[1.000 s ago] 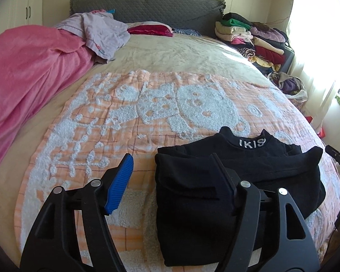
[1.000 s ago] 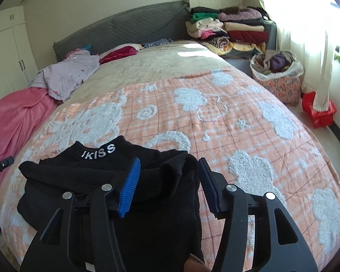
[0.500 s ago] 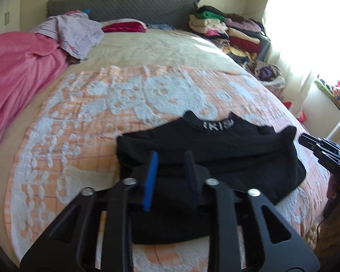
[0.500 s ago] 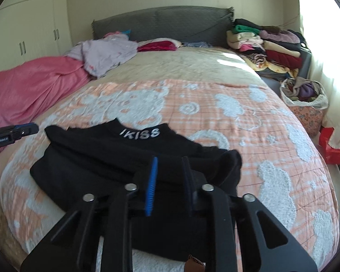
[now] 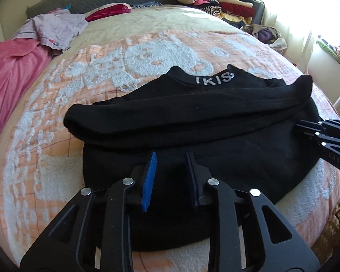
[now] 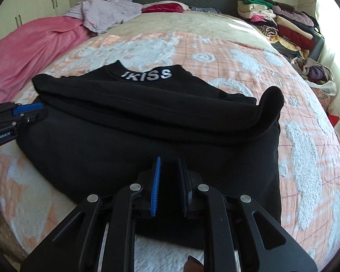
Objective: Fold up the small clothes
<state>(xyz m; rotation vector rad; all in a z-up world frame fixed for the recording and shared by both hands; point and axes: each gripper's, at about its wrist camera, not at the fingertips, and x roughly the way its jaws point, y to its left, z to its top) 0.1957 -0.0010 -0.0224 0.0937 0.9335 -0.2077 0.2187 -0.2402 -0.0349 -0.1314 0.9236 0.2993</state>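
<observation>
A: Low centre of both wrist views, black top (image 5: 192,122) lies on the peach blanket (image 5: 56,104), collar lettering toward upper frame, sleeves folded across; left gripper (image 5: 171,176) narrow, black cloth between its pads at the near hem; pinched, I judge, though black on black is hard to read.

B: Right gripper (image 6: 168,181) narrower, same hem further along; jaws of both have just been closing, left then eased open a touch.

A: Risk: that looser left grip slips when the hem is lifted; fold goes crooked; thick fleece may drag the sleeve band (image 6: 269,99) out of place.

B: Also uneven lift between the two hands skews the hem.

A: Versus earlier: jaws were wide and hovering over the cloth; now both sit lower, closer to the garment; top fills more of each frame.
</observation>
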